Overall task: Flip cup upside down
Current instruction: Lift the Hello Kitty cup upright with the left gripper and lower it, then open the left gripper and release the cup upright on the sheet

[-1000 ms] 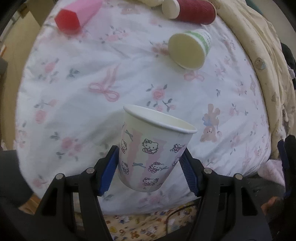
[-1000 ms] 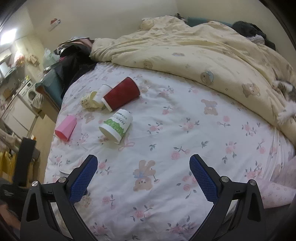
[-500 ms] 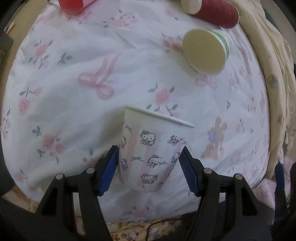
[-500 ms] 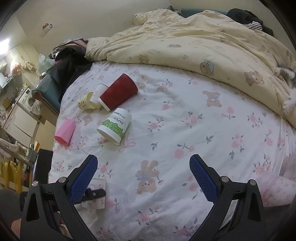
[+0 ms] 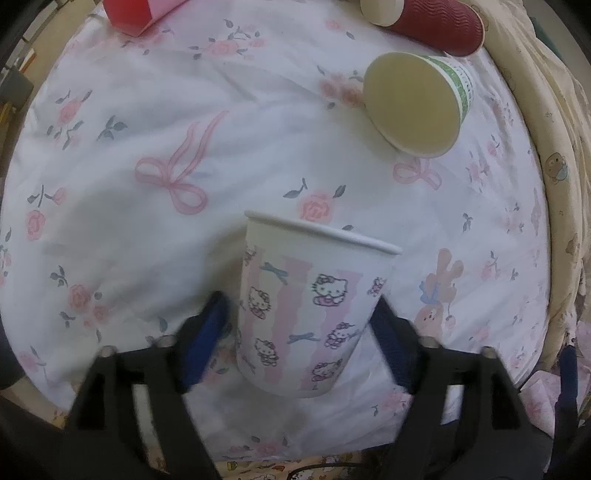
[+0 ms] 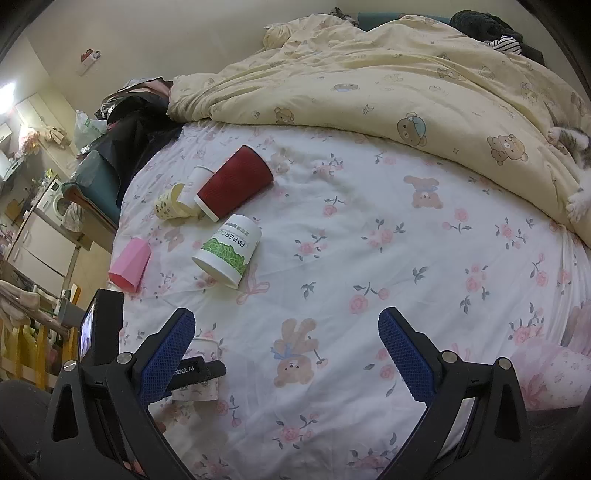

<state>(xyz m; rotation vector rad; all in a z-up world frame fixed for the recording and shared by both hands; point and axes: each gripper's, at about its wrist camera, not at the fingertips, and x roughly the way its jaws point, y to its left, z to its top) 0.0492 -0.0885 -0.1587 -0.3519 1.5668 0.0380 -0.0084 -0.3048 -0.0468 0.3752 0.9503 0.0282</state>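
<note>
Hello Kitty paper cup (image 5: 306, 314) sits rim-up between left hand-held gripper (image 5: 301, 332) pads – blurred, can't tell if clamped; axis vertical, over bed sheet (image 5: 147, 229). Right hand-held gripper (image 6: 286, 350) wide open, empty – farther off

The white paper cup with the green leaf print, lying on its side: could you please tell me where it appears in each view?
Left wrist: the white paper cup with the green leaf print lies upper right, mouth toward the camera.
Right wrist: left of centre.
Shared landmark: the ribbed dark red paper cup beyond it.
</note>
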